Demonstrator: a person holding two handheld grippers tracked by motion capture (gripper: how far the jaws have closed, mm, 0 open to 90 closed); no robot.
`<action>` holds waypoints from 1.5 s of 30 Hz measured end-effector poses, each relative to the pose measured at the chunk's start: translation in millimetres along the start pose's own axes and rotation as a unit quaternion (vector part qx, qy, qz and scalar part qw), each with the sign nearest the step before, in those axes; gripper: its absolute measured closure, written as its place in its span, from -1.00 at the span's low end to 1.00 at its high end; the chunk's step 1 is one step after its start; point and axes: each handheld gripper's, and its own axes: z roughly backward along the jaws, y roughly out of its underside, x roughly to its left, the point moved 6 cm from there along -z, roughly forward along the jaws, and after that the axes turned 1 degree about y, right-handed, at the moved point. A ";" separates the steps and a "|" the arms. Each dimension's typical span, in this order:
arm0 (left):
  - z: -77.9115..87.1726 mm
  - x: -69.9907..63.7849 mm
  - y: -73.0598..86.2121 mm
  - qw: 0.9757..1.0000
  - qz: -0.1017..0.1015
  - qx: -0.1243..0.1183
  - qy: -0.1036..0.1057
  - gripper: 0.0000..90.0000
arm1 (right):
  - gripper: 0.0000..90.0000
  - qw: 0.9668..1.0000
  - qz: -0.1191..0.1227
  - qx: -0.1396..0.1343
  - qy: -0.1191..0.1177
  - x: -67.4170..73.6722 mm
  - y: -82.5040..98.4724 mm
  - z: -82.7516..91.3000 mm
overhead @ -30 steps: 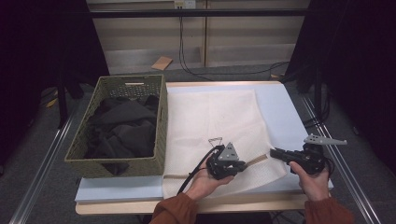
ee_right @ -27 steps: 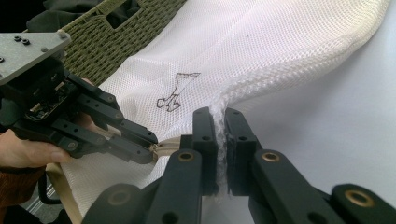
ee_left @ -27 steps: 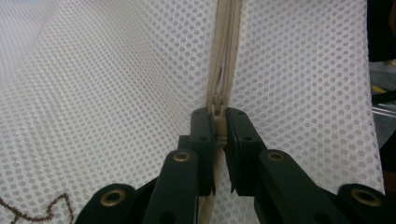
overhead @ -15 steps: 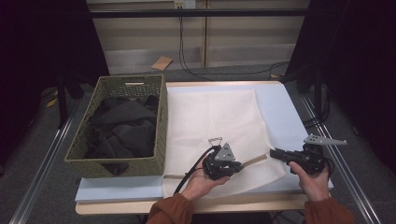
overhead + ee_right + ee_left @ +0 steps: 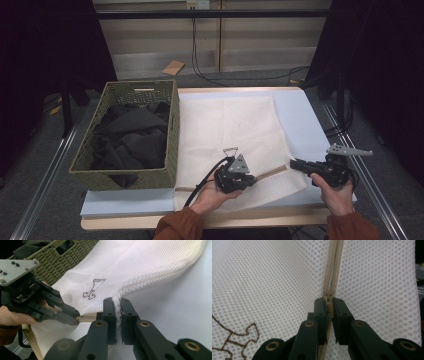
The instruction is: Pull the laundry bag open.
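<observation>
While both hands sit much as they did a second ago, the left gripper [image 5: 252,178] has crept a touch further from the green wicker basket [image 5: 172,145] along the beige zip [image 5: 272,172], and the mesh around it lies about the same. Its fingers [image 5: 322,312] are pressed together on the zip's slider [image 5: 329,296], pinching the small beige pull between the two black pads, as the left gripper view shows up close. The right gripper [image 5: 295,164] has kept its place, on the side of the left gripper away from the basket, and its fingers [image 5: 110,315] are clamped on the bunched edge of the white mesh laundry bag [image 5: 235,130], with a ridge of netting squeezed up between them. The bag lies flat on the pale blue mat [image 5: 300,115] covering the desk [image 5: 125,222], right beside the basket, its near edge toward the person. Dark clothes [image 5: 130,140] fill the basket.

No brand or readable lettering turns up anywhere. The one mark on the bag is a brown outlined figure [image 5: 93,290] stitched or printed on the mesh, lying between the basket and the right gripper in the right gripper view; part of the same sort of outline shows in the left gripper view [image 5: 234,340]. It looks like a drawing, not letters
</observation>
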 end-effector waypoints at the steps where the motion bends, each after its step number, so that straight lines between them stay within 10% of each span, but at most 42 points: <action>1: -0.4 -0.4 0.2 1.000 0.004 -0.007 0.003 0.84 | 0.90 1.000 -0.001 0.001 0.001 -0.3 0.3 0.1; 45: 23.2 4.6 19.1 1.000 -0.005 0.018 -0.001 0.83 | 0.90 1.000 -0.002 -0.001 0.001 -2.4 1.7 2.5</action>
